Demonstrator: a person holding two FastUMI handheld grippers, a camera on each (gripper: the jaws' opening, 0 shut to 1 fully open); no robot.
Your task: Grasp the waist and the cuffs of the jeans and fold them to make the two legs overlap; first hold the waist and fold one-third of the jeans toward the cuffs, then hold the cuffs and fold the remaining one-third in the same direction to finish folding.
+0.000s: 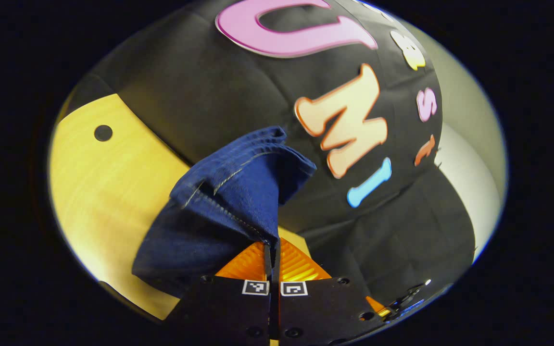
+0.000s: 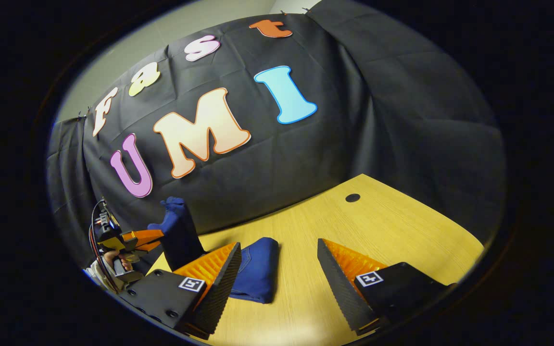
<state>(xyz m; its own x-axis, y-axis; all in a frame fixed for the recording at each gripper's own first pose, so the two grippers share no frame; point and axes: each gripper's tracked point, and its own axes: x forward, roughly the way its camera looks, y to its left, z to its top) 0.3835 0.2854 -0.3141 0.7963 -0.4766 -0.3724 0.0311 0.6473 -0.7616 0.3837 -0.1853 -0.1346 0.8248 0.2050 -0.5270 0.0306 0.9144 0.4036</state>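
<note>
The dark blue jeans (image 1: 224, 202) rise in a bunch from my left gripper (image 1: 273, 246), which is shut on the denim; a stitched hem edge stands uppermost. Whether that edge is waist or cuff I cannot tell. In the right gripper view the rest of the jeans (image 2: 258, 269) lies folded on the wooden table (image 2: 392, 230), partly behind one of the near fingers (image 2: 219, 278). My right gripper (image 2: 278, 245) stands open just above the table, touching nothing. Farther left there, the left gripper (image 2: 135, 239), held by a hand (image 2: 113, 262), lifts a strip of denim (image 2: 178, 230).
The table (image 1: 108, 192) has a round cable hole (image 1: 103, 132) (image 2: 352, 197) near its far edge. Black cloth (image 2: 306, 158) walls the booth behind and to the side. Bare tabletop stretches right of the jeans.
</note>
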